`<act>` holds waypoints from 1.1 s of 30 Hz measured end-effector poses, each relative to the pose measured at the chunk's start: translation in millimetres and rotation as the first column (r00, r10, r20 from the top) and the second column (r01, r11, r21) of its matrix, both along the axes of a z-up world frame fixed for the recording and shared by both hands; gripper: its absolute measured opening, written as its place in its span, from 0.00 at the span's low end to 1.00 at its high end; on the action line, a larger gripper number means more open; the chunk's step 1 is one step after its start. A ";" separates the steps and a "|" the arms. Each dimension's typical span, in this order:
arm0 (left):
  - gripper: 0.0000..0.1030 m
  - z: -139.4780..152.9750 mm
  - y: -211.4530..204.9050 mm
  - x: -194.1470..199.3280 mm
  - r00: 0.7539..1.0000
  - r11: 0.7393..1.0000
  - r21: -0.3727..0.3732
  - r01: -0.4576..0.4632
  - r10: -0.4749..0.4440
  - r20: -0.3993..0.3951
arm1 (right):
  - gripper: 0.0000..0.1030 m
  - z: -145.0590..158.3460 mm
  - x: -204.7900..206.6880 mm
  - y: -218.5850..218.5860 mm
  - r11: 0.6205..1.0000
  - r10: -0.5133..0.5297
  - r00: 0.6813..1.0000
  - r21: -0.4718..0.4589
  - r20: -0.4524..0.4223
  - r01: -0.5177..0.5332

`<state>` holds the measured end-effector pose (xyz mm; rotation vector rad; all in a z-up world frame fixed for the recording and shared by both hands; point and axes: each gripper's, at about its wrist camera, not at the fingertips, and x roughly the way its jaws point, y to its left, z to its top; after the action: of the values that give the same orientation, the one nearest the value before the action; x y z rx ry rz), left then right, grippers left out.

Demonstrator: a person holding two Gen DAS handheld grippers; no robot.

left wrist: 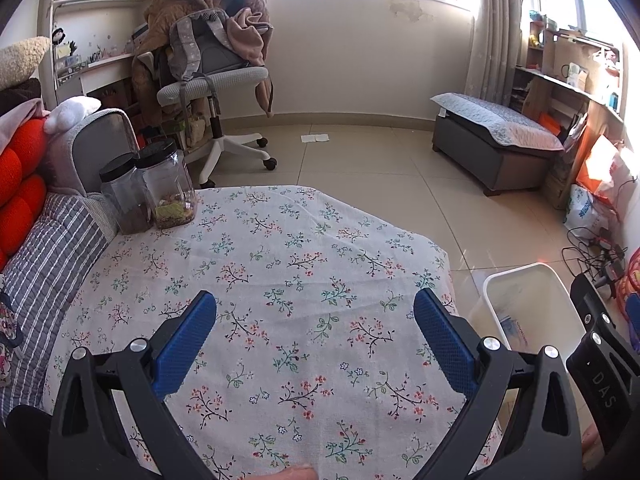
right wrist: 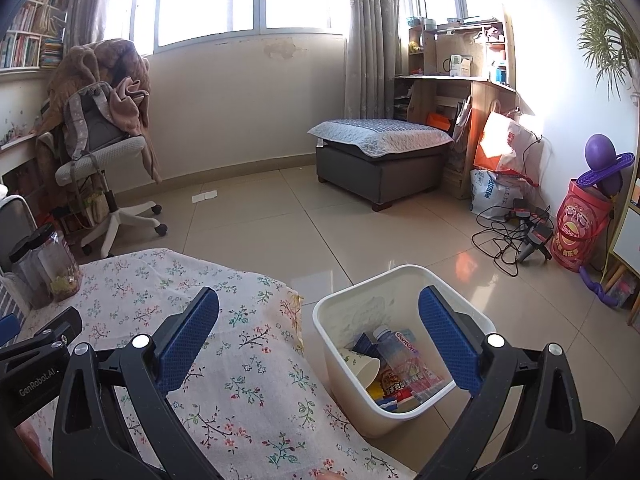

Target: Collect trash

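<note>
A white plastic bin (right wrist: 400, 280) stands on the floor right of the table; it also shows in the left wrist view (left wrist: 516, 276). Inside lie a plastic bottle (right wrist: 404, 356), a paper cup (right wrist: 362, 368), a dark blue carton (right wrist: 366, 344) and wrappers. My left gripper (left wrist: 314, 304) is open and empty above the floral tablecloth (left wrist: 280, 264). My right gripper (right wrist: 318, 304) is open and empty, held over the table's right edge and the bin's near rim. The right gripper's body shows at the right edge of the left wrist view (left wrist: 600, 340).
Two clear jars with black lids (left wrist: 156, 188) stand at the table's far left corner, by a striped sofa (left wrist: 44, 256). An office chair with a backpack (left wrist: 212, 80), a grey ottoman (right wrist: 380, 152), cables (right wrist: 512, 232) and white paper on the floor (right wrist: 204, 197) lie beyond.
</note>
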<state>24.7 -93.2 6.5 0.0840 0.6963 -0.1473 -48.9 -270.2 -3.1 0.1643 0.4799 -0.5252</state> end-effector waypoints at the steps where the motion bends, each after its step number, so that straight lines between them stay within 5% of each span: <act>1: 0.93 0.1 0.0 -0.1 1.000 1.000 0.000 0.000 0.000 0.001 | 0.93 -0.1 0.0 0.1 1.000 0.000 1.000 0.001 -0.001 0.000; 17: 0.93 -5.6 -1.7 0.9 1.000 1.000 0.011 0.006 -0.006 -0.001 | 0.93 -3.7 5.2 -3.3 1.000 -0.005 1.000 0.014 -0.023 0.005; 21: 0.78 -6.1 -1.7 -0.4 1.000 1.000 0.001 0.025 -0.025 0.011 | 0.93 -7.0 8.1 -6.8 0.999 -0.008 0.999 0.042 -0.039 0.009; 28: 0.71 -3.3 -8.4 -6.4 0.996 0.998 0.021 0.067 -0.068 0.053 | 0.93 -9.2 9.0 -7.7 0.999 -0.009 0.999 0.043 -0.045 0.011; 32: 0.73 -1.7 -4.8 -6.3 0.997 0.999 -0.002 0.054 -0.054 0.059 | 0.93 -8.4 9.2 -8.0 0.999 -0.010 0.999 0.042 -0.042 0.012; 33: 0.85 -0.2 -3.9 -6.1 0.997 0.999 -0.006 0.046 -0.046 0.061 | 0.93 -8.5 9.3 -7.8 0.999 -0.010 0.999 0.041 -0.041 0.012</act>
<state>18.6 -97.2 6.3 0.0968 0.6328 -0.1906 -39.6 -278.0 -11.6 0.1960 0.5301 -0.5305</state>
